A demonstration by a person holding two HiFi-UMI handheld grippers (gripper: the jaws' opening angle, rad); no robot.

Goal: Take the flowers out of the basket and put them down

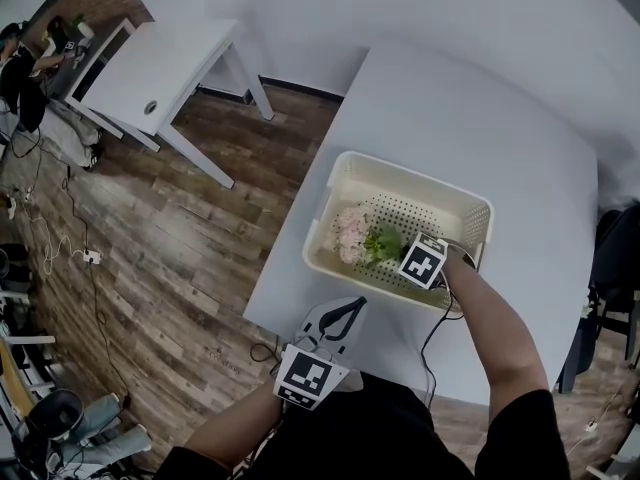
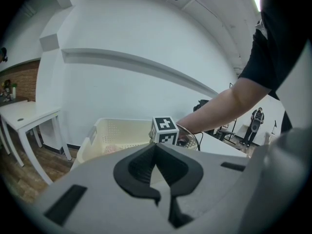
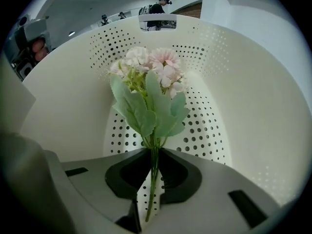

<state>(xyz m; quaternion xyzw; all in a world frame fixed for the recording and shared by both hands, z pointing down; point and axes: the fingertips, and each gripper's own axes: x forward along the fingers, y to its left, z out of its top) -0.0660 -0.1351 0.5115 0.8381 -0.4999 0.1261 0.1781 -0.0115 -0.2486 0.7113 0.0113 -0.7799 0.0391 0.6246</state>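
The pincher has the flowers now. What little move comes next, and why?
Probably lift straight up. The right gripper is shut on the stems of the flowers, which lie inside the basket, so they must clear its walls before reaching the table.

Closed hand-held gripper (image 2: 156, 146) before cream basket (image 2: 115, 133)
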